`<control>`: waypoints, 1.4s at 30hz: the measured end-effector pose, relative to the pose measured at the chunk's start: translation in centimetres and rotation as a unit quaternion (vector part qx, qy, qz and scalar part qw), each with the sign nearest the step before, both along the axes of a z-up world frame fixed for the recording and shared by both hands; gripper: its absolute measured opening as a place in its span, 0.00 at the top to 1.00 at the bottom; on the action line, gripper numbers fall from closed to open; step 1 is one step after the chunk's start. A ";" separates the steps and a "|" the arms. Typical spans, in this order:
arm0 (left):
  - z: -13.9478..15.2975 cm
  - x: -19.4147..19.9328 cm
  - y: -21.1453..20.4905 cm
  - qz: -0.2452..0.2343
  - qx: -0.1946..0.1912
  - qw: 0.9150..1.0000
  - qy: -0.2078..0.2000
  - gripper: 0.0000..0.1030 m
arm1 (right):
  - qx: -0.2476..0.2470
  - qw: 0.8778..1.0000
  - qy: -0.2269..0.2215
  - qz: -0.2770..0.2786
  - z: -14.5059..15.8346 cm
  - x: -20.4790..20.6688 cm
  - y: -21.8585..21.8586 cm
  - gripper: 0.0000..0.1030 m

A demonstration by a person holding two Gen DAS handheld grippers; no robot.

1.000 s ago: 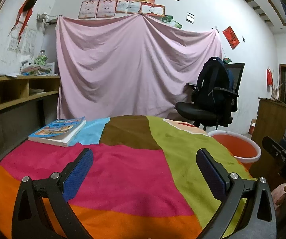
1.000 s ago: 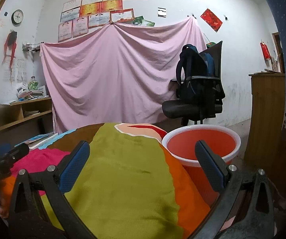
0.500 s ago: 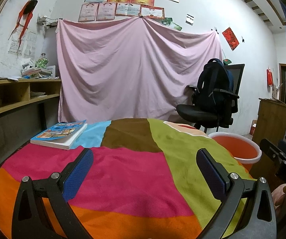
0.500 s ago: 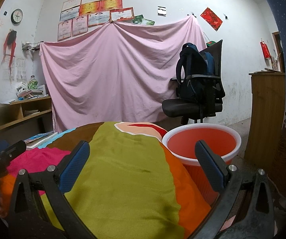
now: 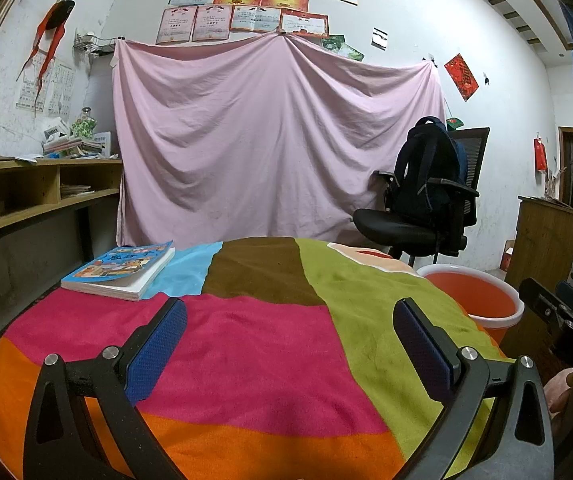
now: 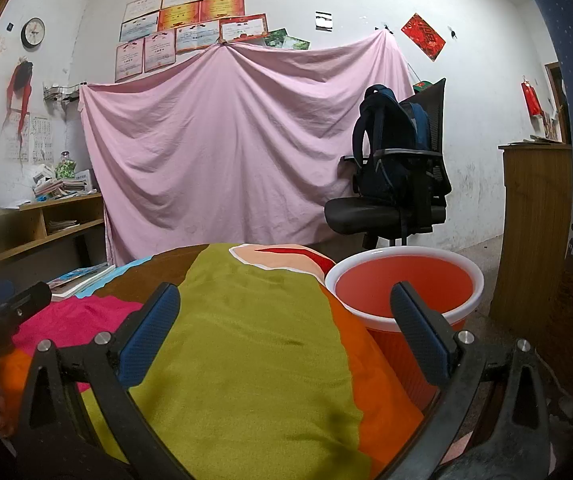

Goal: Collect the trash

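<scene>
Trash bucket [image 6: 406,280] (orange, white-rimmed) stands on the floor just beside the table's colourful patchwork cloth [image 5: 246,340]. Left gripper [image 5: 289,338] and right gripper [image 6: 284,322] both hang spread wide, grasping nothing. A book [image 5: 120,266] lies at the cloth's far-left edge.

Even, moderately bright indoor light with soft shadows and no glare. Strong fisheye bending and dark vignetting at the edges. The right wrist view blurs at its near left.
</scene>
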State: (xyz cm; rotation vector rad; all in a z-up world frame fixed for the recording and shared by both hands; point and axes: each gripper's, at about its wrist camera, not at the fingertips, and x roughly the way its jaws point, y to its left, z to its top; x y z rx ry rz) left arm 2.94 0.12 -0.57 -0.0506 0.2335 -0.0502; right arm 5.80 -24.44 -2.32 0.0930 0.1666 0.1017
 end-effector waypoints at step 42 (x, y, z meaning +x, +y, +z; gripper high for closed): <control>-0.1 0.1 -0.3 -0.001 0.004 1.000 0.000 0.02 | 0.001 1.000 0.002 0.000 0.2 -0.1 0.1 0.00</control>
